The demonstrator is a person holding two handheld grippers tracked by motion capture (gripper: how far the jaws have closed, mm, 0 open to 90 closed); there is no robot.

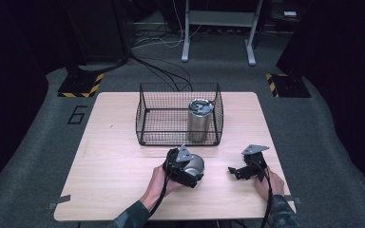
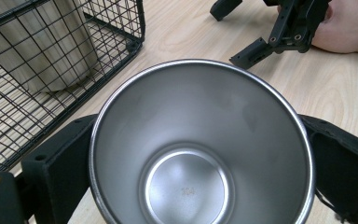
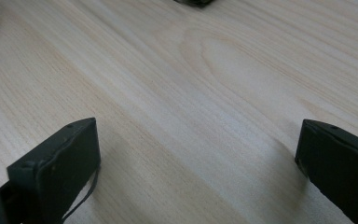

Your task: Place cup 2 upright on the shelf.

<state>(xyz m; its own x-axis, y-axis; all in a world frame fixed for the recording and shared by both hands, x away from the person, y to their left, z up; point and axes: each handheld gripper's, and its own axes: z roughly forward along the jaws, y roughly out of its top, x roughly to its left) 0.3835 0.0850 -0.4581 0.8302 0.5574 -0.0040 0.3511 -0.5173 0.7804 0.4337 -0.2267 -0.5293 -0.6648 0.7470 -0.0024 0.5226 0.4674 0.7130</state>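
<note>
From the high view, my left gripper (image 1: 190, 167) sits on the wooden table (image 1: 109, 156) just in front of the wire basket (image 1: 145, 116), clamped around a steel cup (image 1: 196, 164). Most of the cup is hidden under my hand and the gripper body, so only a curved bit of its side shows. A second, taller steel tumbler (image 1: 199, 121) stands upright in the basket's right part, seen through the mesh.

In the left gripper view the steel cup (image 2: 200, 144) is between my jaws, mouth toward the camera: dull brushed inside, bright round bottom, its lower rim cut off by the frame. My right gripper (image 2: 261, 32) lies beyond it.

In the right gripper view my jaws stand wide apart over bare wood, holding nothing.
</note>
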